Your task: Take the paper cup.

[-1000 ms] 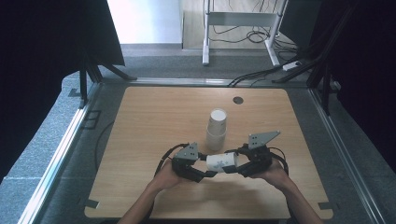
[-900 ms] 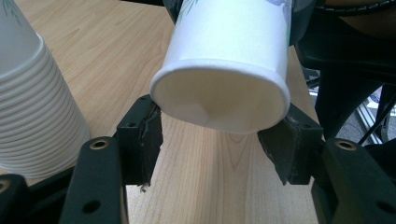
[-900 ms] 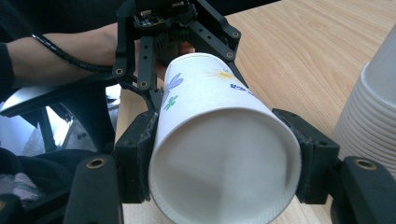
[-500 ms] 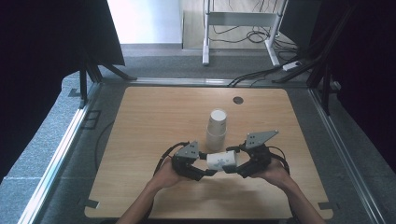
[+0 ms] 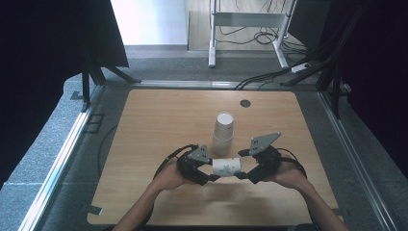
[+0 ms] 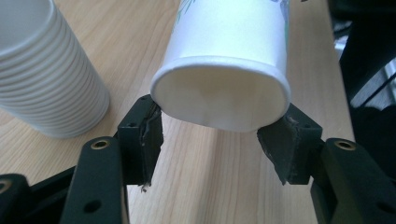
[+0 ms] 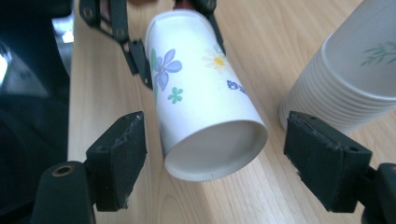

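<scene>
**Paper cup held sideways between two grippers, one side letting go**

At about 7 o'clock from the table's middle in the high view, the left gripper (image 5: 208,174) holds the white paper cup with printed flowers (image 5: 226,166) by its open mouth. In the left gripper view its two black pads (image 6: 145,133) press on the rolled rim of the cup (image 6: 224,60) from both sides, and the rim is squeezed into a slightly flat oval. The cup lies horizontal, lifted just above the light wooden table (image 5: 159,125), with its bottom pointing toward 3 o'clock.

At about 12 o'clock from the held cup stands the upright stack of white paper cups (image 5: 223,132), close but not touching it.

On the right side, around 5 o'clock, the right gripper (image 5: 246,175) has just been opening its jaws. In the right gripper view both pads (image 7: 119,158) stand apart from the cup's base (image 7: 212,149), which sits between them with free space on each side.

I judge the cup to be very light, thin and easy to crush; the wall bends under small force. The rolled rim and the base ring are the stiffest places, so a gentle grip there seems the safest. The smooth paper may slip if the hold is too weak.
</scene>
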`<state>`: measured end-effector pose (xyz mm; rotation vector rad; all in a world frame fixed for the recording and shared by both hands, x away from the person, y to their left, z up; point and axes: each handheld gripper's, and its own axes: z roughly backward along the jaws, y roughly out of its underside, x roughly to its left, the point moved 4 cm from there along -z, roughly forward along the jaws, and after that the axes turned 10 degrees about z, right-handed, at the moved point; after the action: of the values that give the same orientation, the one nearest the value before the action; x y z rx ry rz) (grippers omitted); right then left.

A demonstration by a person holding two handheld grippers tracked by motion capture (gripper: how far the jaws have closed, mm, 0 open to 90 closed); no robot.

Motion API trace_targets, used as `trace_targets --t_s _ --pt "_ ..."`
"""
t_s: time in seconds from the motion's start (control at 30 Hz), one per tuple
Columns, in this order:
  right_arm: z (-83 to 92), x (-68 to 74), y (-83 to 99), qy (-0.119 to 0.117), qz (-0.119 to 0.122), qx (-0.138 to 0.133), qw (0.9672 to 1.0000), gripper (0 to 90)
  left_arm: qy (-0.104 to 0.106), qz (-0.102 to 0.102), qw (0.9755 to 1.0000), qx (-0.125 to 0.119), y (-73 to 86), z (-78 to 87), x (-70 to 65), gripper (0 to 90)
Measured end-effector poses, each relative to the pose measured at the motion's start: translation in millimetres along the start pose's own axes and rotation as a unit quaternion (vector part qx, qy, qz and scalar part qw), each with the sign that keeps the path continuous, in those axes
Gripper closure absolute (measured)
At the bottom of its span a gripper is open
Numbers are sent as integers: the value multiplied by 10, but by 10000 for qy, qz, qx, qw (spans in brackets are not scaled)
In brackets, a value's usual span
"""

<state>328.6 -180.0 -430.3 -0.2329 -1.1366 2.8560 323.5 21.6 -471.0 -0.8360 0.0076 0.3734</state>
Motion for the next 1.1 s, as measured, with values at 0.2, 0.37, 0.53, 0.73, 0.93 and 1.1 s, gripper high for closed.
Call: trace_targets --t_s 0.2,0.37,0.53,0.73,0.93,1.1 --pt "-111 31 -42 -106 305 598 9977 207 -116 -146 9989 423 -41 -22 -4 407" --pt "-260 49 -72 -195 687 1162 9907 226 -218 -132 9974 667 -62 -50 -14 407" --pt "-352 56 -90 -254 864 1456 9852 248 -237 -159 9963 811 -65 -70 -14 407" --pt "-473 63 -119 -324 1084 1818 9768 309 -239 -204 9948 965 -66 -103 -23 407" --pt "-507 93 -127 -404 1180 1992 9720 371 -213 -216 9944 1012 -55 -128 -36 406" --pt "-498 96 -120 -399 1153 1954 9731 378 -147 -155 9955 928 -49 -124 -36 389"
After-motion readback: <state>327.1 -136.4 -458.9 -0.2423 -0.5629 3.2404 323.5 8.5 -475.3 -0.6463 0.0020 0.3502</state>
